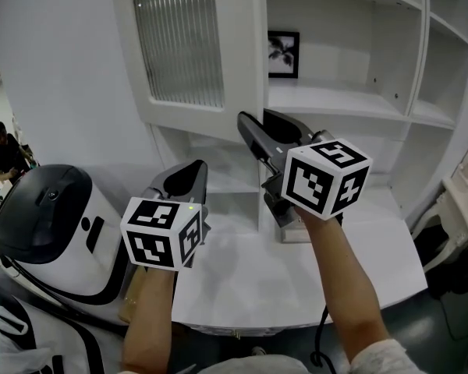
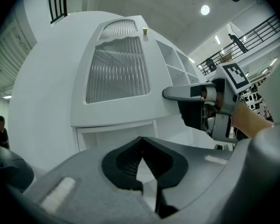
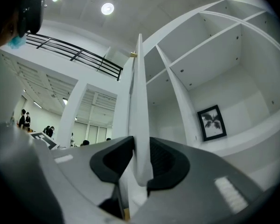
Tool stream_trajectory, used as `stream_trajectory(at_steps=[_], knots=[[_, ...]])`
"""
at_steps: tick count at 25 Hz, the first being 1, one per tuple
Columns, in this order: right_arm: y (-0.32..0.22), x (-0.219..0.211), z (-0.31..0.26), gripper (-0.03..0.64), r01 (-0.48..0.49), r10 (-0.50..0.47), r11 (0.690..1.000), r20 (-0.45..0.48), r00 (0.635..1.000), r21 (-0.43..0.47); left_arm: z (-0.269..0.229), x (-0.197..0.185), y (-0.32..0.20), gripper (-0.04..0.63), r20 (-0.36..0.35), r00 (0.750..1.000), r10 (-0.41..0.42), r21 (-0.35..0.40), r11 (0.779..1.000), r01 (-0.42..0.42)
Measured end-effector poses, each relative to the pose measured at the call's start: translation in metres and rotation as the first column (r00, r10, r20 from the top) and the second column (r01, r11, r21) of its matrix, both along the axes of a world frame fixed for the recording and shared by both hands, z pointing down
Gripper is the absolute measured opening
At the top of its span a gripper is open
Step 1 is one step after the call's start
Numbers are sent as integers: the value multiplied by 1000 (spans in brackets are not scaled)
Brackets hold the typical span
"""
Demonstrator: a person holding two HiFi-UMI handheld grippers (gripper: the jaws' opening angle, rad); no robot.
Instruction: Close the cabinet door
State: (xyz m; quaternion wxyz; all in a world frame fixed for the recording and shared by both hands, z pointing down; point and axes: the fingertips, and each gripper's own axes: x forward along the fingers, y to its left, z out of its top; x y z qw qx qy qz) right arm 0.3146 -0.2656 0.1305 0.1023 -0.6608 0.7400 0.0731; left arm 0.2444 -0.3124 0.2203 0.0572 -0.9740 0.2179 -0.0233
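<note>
Right gripper view: right gripper clamps the cabinet door edge.
That thin edge could slip free mid-swing; left gripper closed, empty.

Cabinet door: white frame, ribbed translucent grey panel; shelves white throughout. Framed picture: black frame, dark plant motif on pale ground. Left gripper & right gripper: dark grey bodies, cubes w/ black-and-white square markers

Framed leaf picture; rounded white-and-black machine at lower left.
</note>
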Motion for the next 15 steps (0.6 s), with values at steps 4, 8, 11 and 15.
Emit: stream_trajectory(at_steps=[4,8,11,15], knots=[[-5,14,0,119,-40,40,999,-8,999,-3,-4,12,-1,-3,2,1000,7,8,1000,-7],[-9,28,0,150,-76,76,997,-30,997,1,-6,20,-4,-3,-2,1000,2,14,1000,-2],[-12,37,-1,167,-104,104,995,-52,993,-1,-6,27,-8,-3,-1,1000,-1,13,1000,1],[-18,47,-1,176,-112,113,994,-39,993,7,-5,35,-14,-2,0,1000,-1,15,1000,1]])
